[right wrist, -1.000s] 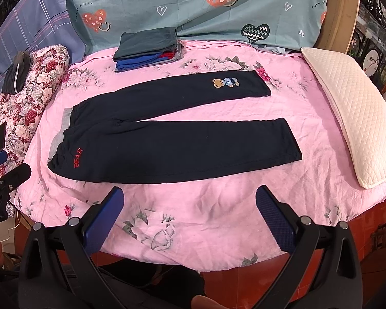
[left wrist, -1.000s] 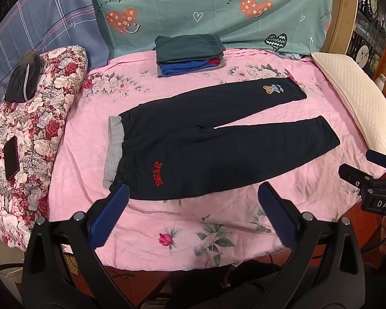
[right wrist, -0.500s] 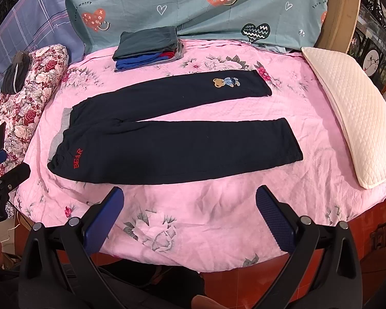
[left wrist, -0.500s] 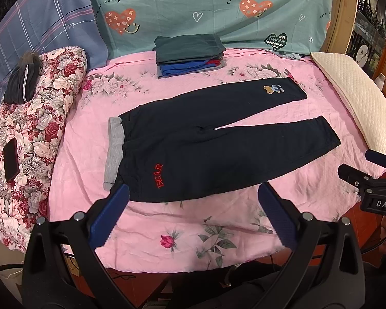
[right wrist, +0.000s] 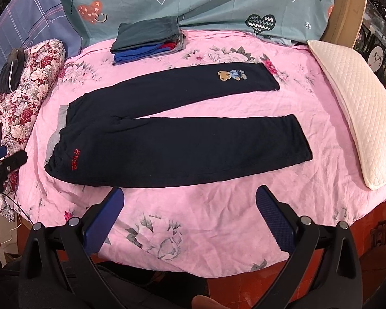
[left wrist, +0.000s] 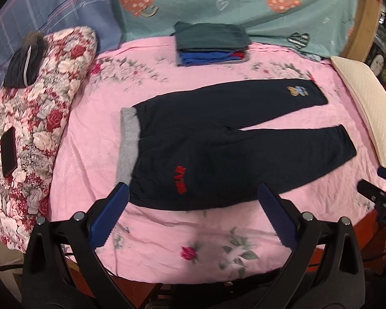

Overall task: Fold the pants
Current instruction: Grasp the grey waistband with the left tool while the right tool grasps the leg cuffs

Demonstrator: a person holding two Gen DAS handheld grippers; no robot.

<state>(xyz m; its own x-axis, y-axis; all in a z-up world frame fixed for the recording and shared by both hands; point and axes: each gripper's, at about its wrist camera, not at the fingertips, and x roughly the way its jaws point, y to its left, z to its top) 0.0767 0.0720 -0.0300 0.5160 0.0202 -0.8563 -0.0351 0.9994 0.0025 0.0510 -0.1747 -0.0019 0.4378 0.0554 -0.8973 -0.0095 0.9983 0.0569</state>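
Note:
Dark navy pants lie flat on the pink floral bedsheet, grey waistband to the left, legs spread to the right. They show red "BEAR" lettering and a bear patch; they also show in the right wrist view. My left gripper is open and empty, just above the near hem by the waist. My right gripper is open and empty, over the sheet in front of the near leg.
A stack of folded clothes sits at the back of the bed. A floral quilt roll with a phone lies at the left. A cream pillow lies at the right. The bed's front edge is near.
My left gripper has moved forward toward the waist end of the pants, with motion blur. My right gripper has edged slightly closer. The pants have not moved.

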